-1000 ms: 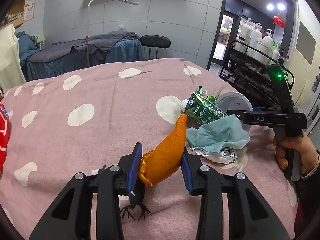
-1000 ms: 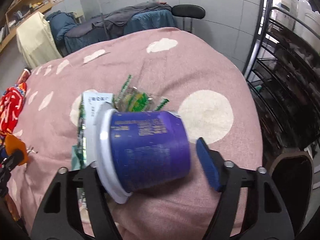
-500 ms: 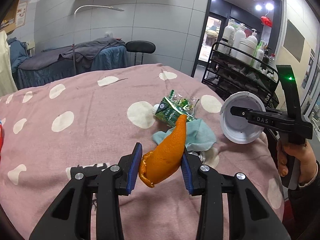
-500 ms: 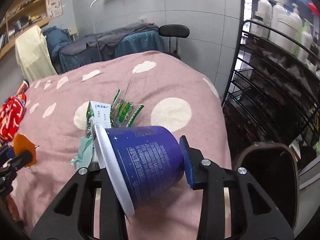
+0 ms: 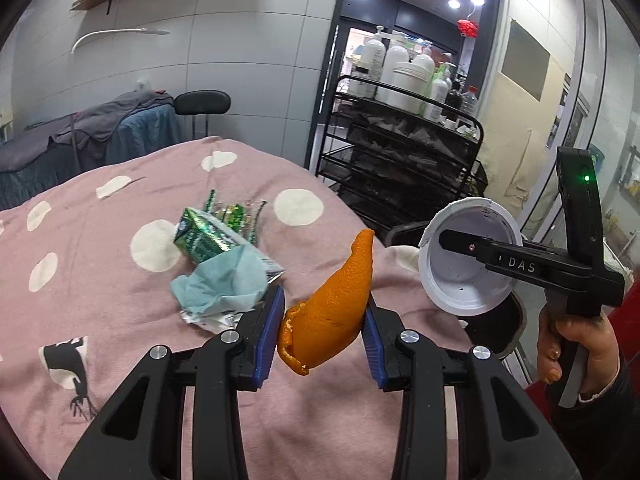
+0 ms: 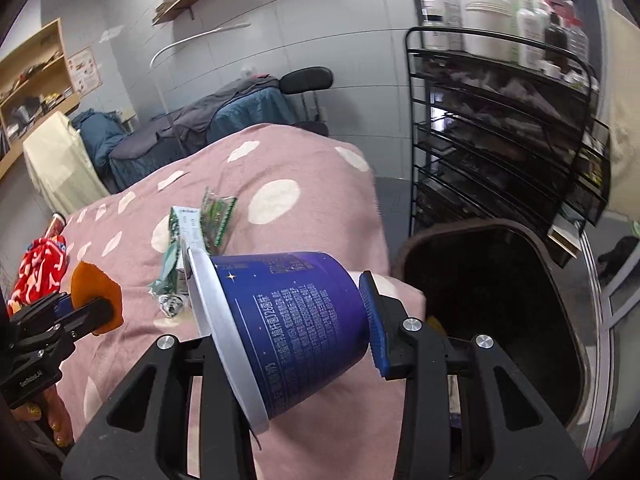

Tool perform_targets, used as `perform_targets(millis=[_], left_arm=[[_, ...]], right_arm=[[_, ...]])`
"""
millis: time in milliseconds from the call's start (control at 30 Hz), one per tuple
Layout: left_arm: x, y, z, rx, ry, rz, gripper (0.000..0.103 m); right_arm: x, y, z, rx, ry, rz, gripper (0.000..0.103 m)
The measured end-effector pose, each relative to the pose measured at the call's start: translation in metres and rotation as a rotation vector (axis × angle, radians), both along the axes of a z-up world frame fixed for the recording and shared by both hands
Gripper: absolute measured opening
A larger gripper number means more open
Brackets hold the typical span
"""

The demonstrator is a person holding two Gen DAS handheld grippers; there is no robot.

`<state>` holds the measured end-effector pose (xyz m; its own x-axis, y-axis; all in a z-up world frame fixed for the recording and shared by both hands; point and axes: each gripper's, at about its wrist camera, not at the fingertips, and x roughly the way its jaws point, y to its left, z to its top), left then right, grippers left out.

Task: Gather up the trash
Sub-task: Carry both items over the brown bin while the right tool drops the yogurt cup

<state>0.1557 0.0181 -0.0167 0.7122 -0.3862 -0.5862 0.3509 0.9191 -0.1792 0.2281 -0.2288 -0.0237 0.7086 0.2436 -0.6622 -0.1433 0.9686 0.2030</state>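
Note:
My left gripper (image 5: 322, 332) is shut on an orange peel (image 5: 332, 308) and holds it above the pink dotted bed cover (image 5: 100, 280). My right gripper (image 6: 288, 320) is shut on a blue paper cup (image 6: 296, 320) lying on its side; the cup's white inside (image 5: 468, 264) shows in the left wrist view. A dark bin (image 6: 492, 312) stands open just right of the bed edge, below the cup. A green carton (image 5: 200, 238), a teal tissue (image 5: 220, 284), green wrappers (image 5: 232, 212) and crumpled foil (image 5: 208, 318) lie on the cover.
A black wire rack (image 6: 500, 140) with white bottles stands behind the bin. A red patterned cloth (image 6: 38, 268) lies at the far left of the bed. Another bed (image 6: 200, 120) and a black stool (image 6: 306, 78) stand by the wall.
Both grippers have moved right toward the bed edge with their loads. The bin has come into fuller view under the right gripper. The cup is carried higher and further from the trash pile.

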Motion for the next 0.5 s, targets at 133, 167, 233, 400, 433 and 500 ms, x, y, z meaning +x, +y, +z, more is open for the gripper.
perform_targets(millis=[133, 167, 233, 400, 433, 500], left_arm=[[0.001, -0.028, -0.001, -0.019, 0.008, -0.070, 0.037], [0.002, -0.034, -0.001, -0.020, 0.011, -0.085, 0.037], [0.003, -0.049, -0.003, -0.018, 0.012, -0.119, 0.037], [0.005, -0.082, -0.007, -0.020, 0.025, -0.200, 0.037], [0.006, -0.088, -0.007, -0.020, 0.028, -0.211, 0.037], [0.008, -0.098, -0.009, -0.021, 0.039, -0.235, 0.037]], right_arm=[[-0.015, -0.038, -0.004, -0.006, 0.005, -0.083, 0.037], [-0.017, -0.047, -0.007, -0.009, 0.009, -0.104, 0.037], [-0.022, -0.064, -0.011, -0.018, 0.019, -0.141, 0.037], [-0.026, -0.107, -0.035, -0.052, 0.075, -0.244, 0.037], [-0.023, -0.115, -0.041, -0.059, 0.097, -0.256, 0.037], [-0.018, -0.129, -0.054, -0.070, 0.135, -0.280, 0.037]])
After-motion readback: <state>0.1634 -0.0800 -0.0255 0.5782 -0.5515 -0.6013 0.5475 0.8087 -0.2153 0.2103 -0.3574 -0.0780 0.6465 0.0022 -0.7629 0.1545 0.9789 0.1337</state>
